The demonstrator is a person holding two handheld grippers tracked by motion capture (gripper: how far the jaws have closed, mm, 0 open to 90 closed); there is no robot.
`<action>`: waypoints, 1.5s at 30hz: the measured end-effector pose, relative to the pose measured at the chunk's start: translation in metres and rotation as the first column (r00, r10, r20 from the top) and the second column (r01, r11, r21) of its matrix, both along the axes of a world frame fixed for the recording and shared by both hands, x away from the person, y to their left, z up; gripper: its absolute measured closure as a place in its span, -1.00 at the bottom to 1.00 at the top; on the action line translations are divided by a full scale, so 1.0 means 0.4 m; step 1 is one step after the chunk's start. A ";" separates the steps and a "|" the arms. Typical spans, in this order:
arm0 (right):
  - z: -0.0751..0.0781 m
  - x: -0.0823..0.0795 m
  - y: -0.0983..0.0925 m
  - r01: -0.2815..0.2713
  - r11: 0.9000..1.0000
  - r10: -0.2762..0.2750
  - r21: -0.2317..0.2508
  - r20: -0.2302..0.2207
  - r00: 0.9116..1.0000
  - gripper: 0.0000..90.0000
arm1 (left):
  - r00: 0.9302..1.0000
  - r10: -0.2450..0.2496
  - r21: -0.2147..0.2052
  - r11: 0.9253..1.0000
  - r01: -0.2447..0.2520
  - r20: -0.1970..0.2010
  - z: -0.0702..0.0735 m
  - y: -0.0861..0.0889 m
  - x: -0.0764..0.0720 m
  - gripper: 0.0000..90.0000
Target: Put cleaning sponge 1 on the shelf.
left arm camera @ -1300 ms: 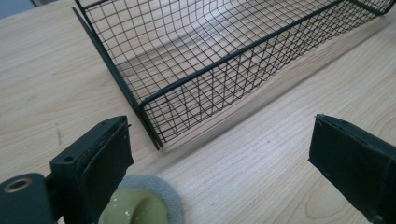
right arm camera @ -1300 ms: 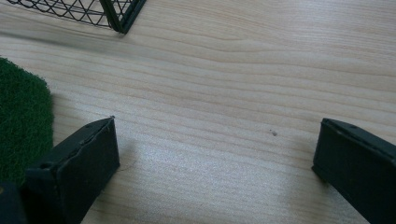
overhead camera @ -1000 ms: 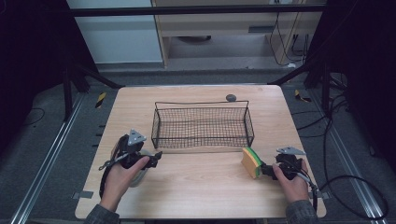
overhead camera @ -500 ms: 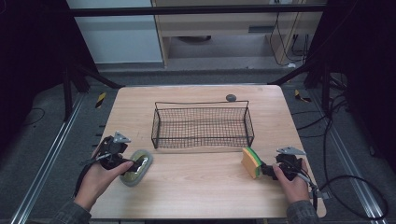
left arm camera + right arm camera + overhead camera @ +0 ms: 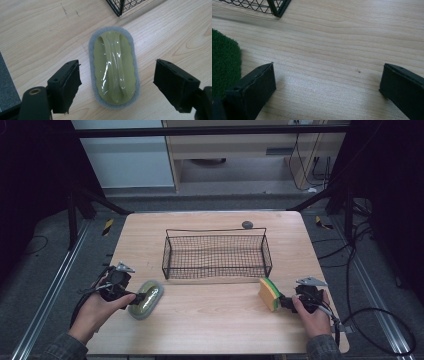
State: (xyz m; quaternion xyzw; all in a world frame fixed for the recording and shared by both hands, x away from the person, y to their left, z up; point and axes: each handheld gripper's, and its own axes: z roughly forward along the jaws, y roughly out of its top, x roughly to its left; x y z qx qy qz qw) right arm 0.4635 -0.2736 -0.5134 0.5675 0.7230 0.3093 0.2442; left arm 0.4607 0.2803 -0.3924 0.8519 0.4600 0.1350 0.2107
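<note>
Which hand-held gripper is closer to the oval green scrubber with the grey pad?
Left. The left hand-held gripper straddles the oval green scrubber with the grey pad, jaws just closing, not touching. The right hand-held gripper is across the table beside a yellow-green sponge.

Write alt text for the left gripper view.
An oval scrubber, green plastic handle on a grey pad, lies flat on the wooden table between the left gripper's open black jaws, which have just been closing and do not touch it. A corner of the wire basket shows at the top.

A lab: bare table (image 5: 215,320) inside black frame (image 5: 210,130), loose cables (image 5: 370,315).
</note>
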 end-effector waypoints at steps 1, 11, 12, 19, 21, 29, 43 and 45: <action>0.000 0.000 0.000 0.000 1.000 0.000 0.000 0.000 1.000 -0.99 | 1.000 0.000 0.000 1.000 0.000 0.000 0.000 0.000 0.000 -0.52; 0.000 0.000 0.000 0.000 1.000 0.000 0.000 0.000 1.000 -0.99 | 0.998 -0.019 0.024 0.999 0.021 -0.059 -0.017 -0.003 0.009 -0.29; 0.000 0.000 0.000 0.000 1.000 0.000 0.000 0.000 1.000 -0.99 | 0.997 -0.029 0.033 0.999 0.031 -0.068 -0.022 -0.007 0.013 -0.28; 0.000 0.000 0.000 0.000 1.000 0.000 0.000 0.000 1.000 -0.99 | 0.994 -0.036 0.033 0.999 0.039 -0.102 -0.043 -0.017 0.029 -0.16; 0.000 0.000 0.000 0.000 1.000 0.000 0.000 0.000 1.000 -0.99 | 0.992 -0.049 0.060 0.997 0.056 -0.114 -0.051 -0.028 0.035 -0.14; 0.000 0.000 0.000 0.000 1.000 0.000 0.000 0.000 1.000 -0.99 | 0.987 -0.028 0.072 0.997 0.040 -0.157 -0.081 -0.031 0.072 0.04; 0.000 0.000 -0.001 -0.006 1.000 0.006 0.000 0.000 1.000 -0.99 | 0.978 -0.025 0.078 0.996 0.042 -0.209 -0.098 -0.028 0.097 0.30; 0.000 0.001 -0.001 -0.007 1.000 0.007 0.000 0.000 1.000 -0.99 | 0.977 -0.027 0.075 0.996 0.043 -0.212 -0.099 -0.028 0.098 0.31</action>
